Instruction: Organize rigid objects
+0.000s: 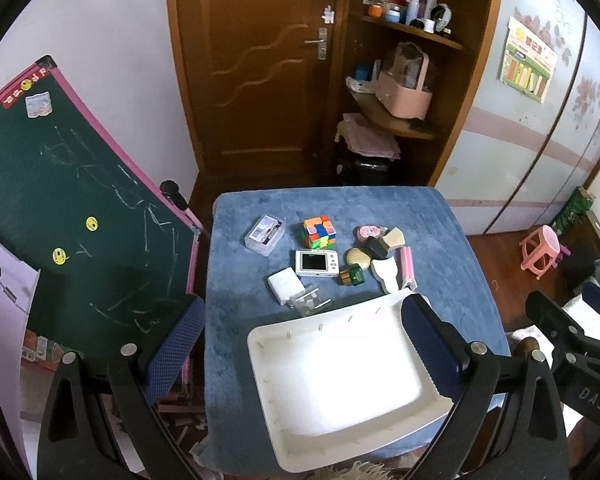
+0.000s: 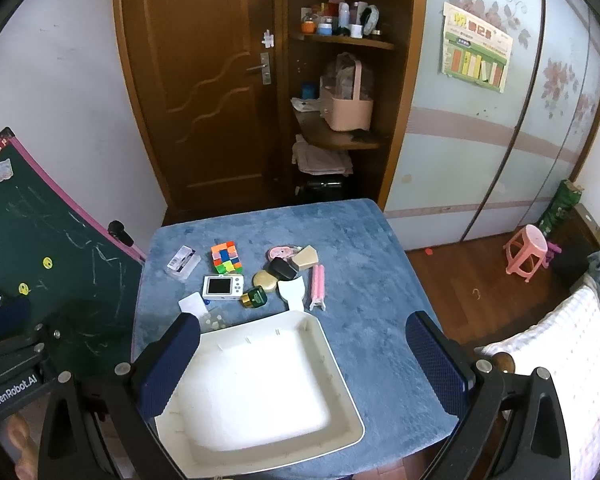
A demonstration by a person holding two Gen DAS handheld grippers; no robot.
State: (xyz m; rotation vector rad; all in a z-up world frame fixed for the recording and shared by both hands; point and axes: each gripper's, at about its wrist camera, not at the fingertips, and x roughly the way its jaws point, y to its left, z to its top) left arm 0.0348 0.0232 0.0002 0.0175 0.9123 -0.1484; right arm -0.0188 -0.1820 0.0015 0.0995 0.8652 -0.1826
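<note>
Two spread claws [image 1: 304,356] [image 2: 306,360], one white tray [image 2: 340,376]

Both wrist cameras are looking down and forward from above the near edge of the blue plush-covered table [image 1: 440,216], close together, sharing the white plastic tray [image 2: 342,368] between each claw's fingers and the brown wooden door [image 1: 256,60] beyond.

We see our black-framed left gripper [image 1: 302,346] and right gripper [image 2: 306,364], navy textured pads, silver screws, "GenRobot.AI" lettering.
</note>
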